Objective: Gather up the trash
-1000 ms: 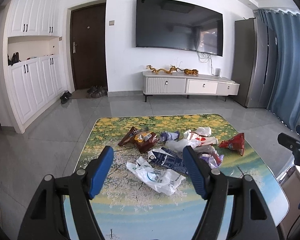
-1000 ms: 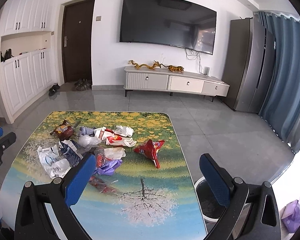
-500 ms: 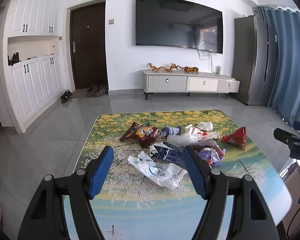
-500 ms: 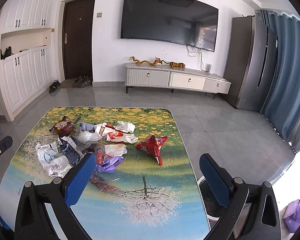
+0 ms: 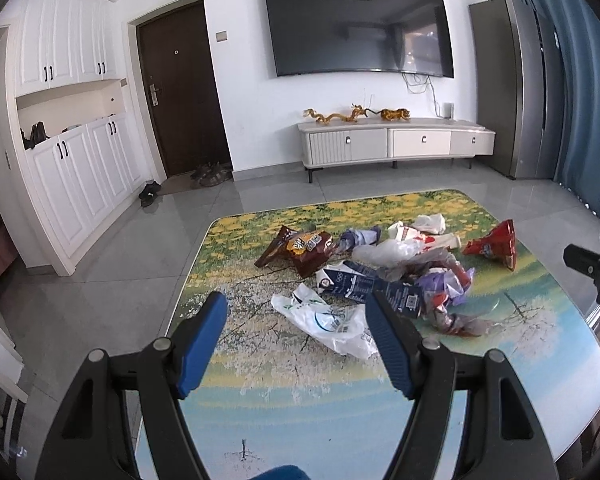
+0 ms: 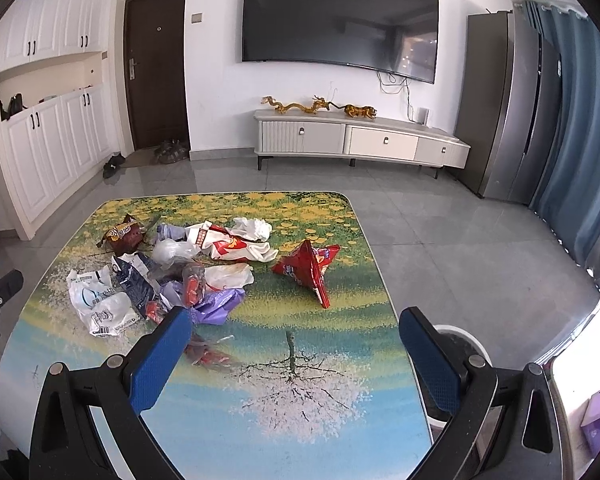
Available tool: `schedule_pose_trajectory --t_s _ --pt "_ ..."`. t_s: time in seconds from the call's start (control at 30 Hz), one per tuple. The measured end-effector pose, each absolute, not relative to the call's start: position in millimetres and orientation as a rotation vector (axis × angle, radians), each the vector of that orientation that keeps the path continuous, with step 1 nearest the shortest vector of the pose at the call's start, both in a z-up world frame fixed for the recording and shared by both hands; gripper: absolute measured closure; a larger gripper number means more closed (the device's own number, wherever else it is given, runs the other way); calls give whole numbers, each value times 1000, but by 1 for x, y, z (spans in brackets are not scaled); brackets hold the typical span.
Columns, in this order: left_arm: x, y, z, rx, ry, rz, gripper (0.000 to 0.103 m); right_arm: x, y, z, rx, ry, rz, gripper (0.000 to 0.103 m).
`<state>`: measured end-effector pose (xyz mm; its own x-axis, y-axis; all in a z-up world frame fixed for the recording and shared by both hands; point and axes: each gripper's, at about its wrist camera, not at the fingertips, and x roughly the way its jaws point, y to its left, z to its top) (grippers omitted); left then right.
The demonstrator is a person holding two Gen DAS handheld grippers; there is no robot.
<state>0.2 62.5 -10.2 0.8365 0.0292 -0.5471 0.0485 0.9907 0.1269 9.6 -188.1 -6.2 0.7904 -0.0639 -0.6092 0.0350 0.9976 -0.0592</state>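
**Both grippers nearer the litter; nothing yet taken up**

Since a second ago, both views have drawn in and down on the litter pile: the wrappers sit larger and lower in frame, while the pieces themselves lie as they did.

Trash: a loose heap of wrappers and bags (image 6: 172, 272) lies on the far-left half of the tabletop (image 6: 284, 408) as the right wrist sees it. The red snack bag (image 6: 306, 270) stands apart to the right, tented up on its edges. The white plastic bag (image 5: 328, 322) is the piece nearest the left hand-held gripper (image 5: 296, 340). All appear light, thin and crumpled; film of this kind should crush readily and may slide on the glossy top. Best hold is judged to be a raised fold or ridge, not a flat face.

Left hand-held gripper: jaws wide apart, empty. Right hand-held gripper (image 6: 296, 352): likewise wide and empty, above bare tabletop.

Container: a white bin (image 6: 466, 338) stands on the floor beside the tabletop's right edge; dark inside, contents cannot be told.
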Motion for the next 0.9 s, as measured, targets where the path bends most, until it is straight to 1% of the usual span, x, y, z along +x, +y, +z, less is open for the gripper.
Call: schedule_pose_trajectory --t_s 0.3,0.47,0.9 --pt "7 51 -10 138 608 -6 33 8 -203 -6 -38 627 -38 0" --pt "9 39 -4 136 594 -9 33 4 -218 -4 -29 610 -43 0" --pt "12 15 3 153 622 1 33 -7 -263 -5 67 542 -33 0"
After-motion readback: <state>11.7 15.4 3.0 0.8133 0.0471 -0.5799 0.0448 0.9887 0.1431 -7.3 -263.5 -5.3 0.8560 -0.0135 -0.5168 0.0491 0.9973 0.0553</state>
